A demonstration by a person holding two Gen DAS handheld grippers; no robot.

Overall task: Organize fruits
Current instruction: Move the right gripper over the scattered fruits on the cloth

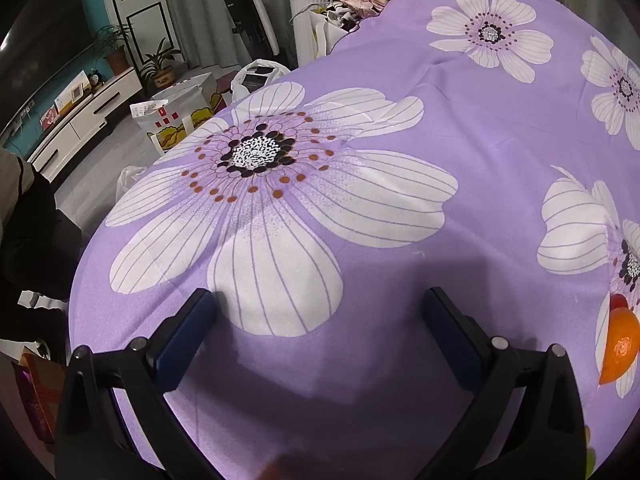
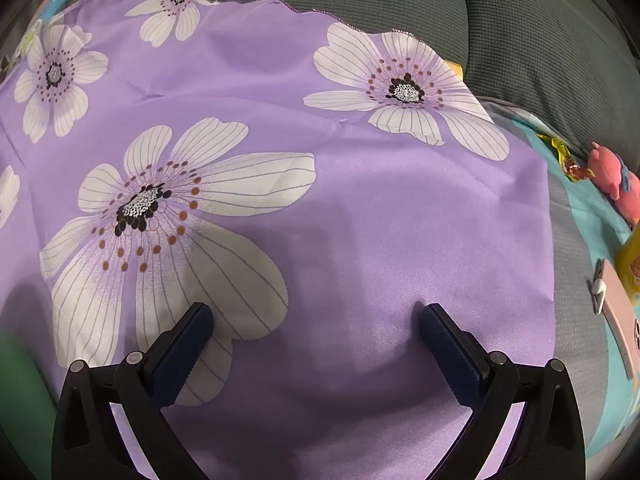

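Both tools, left tool [image 1: 320,308] and right tool [image 2: 316,320], hang wide open and empty over the purple floral cloth [image 1: 400,200]. No fruit is taken yet; I judge the left must swing toward the orange [image 1: 620,344].

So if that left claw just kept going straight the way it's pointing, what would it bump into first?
Most likely just the purple flowered cloth. The left claw is open, empty and angled down at it. The orange lies well off to the side.

The orange [image 1: 622,344] (a red fruit [image 1: 619,301] behind it) is cut off at the left-wrist view's edge.
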